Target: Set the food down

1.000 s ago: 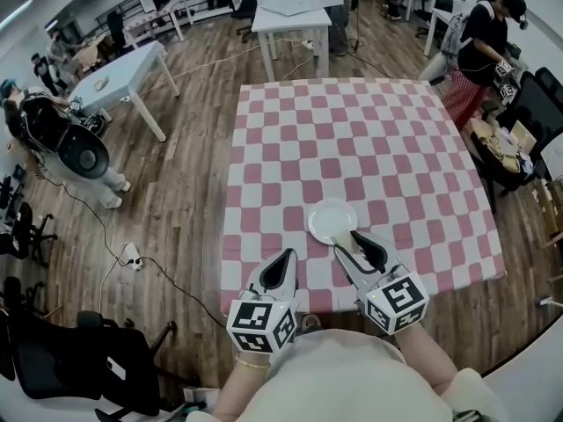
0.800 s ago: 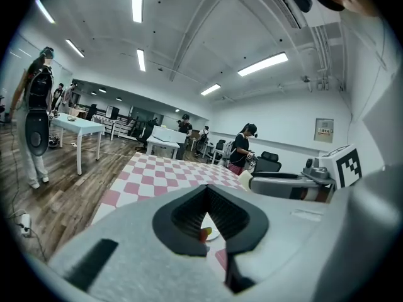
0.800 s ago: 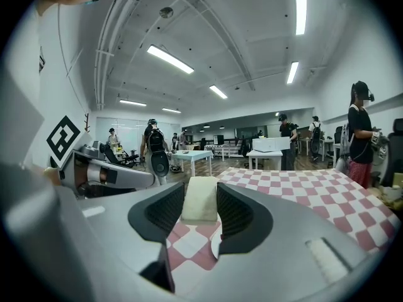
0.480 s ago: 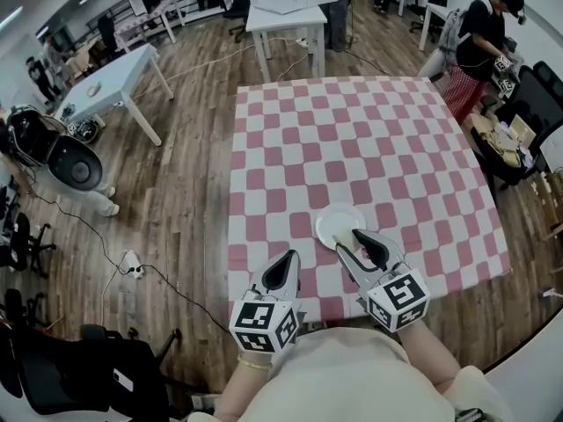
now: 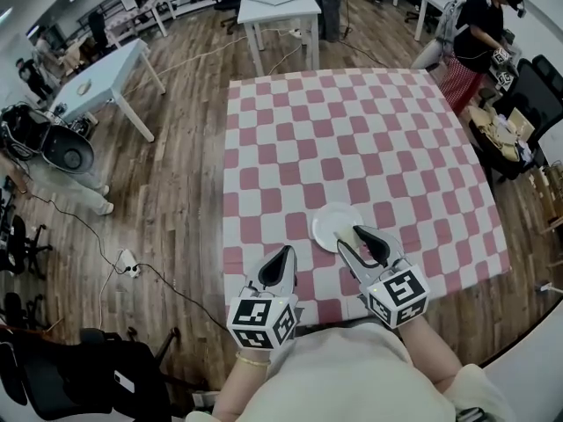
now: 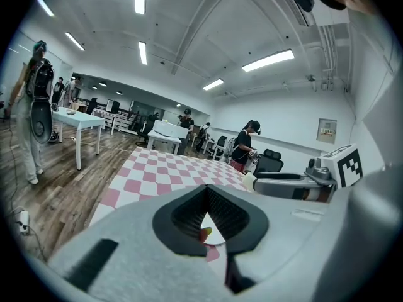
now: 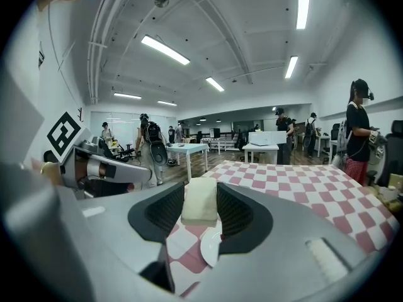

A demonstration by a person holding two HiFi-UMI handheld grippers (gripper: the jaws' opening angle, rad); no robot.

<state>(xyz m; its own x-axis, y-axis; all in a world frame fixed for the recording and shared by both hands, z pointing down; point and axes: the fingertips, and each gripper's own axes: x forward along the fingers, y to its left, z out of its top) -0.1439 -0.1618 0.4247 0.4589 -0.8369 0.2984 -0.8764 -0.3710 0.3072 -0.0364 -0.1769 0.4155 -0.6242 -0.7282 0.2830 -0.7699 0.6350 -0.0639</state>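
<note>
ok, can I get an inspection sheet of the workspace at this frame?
Surface: table under a red-and-white check cloth, flat.
Job's things: white plate near the cloth's front edge; pale food block held over the plate's near rim, not set down.
Clutter: nothing seen on the cloth.
Grippers: right gripper shut on the food; left gripper shut, left of the plate; a tiny red-yellow speck shows in its jaw gap, unclear what.
Cables: cable and power strip on the wood floor, left of the table.
Surroundings: white tables, chairs, people at the room's edges.
</note>
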